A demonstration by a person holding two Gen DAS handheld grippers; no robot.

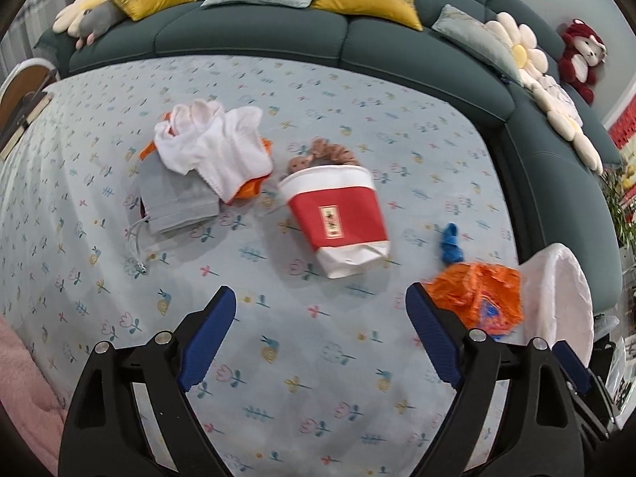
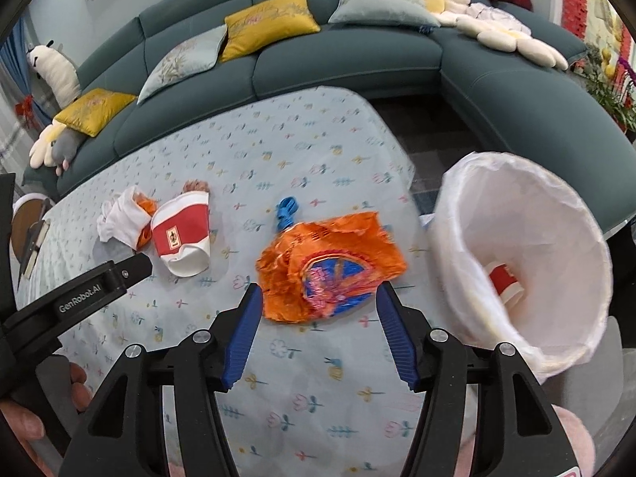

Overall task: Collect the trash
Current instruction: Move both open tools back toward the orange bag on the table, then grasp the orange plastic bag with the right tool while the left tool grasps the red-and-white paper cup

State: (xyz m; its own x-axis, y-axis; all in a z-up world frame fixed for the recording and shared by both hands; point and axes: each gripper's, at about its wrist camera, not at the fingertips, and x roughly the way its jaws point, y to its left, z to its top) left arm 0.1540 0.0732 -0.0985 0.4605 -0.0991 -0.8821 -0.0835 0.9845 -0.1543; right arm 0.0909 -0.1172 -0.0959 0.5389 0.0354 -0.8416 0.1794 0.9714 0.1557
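A crumpled orange snack wrapper [image 2: 330, 262] lies on the flowered tablecloth [image 2: 318, 377]. It sits between the fingertips of my open right gripper [image 2: 318, 287], and I cannot tell whether a pad touches it. A blue scrap [image 2: 286, 210] lies just beyond it. Right of the wrapper, a white lined bin [image 2: 528, 262] tilts toward me with a red-and-white cup [image 2: 505, 278] inside. Another red-and-white paper cup [image 1: 338, 218] lies on its side ahead of my left gripper [image 1: 321, 290], which is wide open over bare cloth. The wrapper [image 1: 477, 298] shows by its right finger.
A pile of white, grey and orange clothes [image 1: 210, 159] lies left of the cup, with a brown scrunchie [image 1: 326, 151] behind it. A dark green sofa [image 1: 278, 35] with cushions and plush toys wraps the table's far and right sides. A hand [image 2: 75, 389] shows at lower left.
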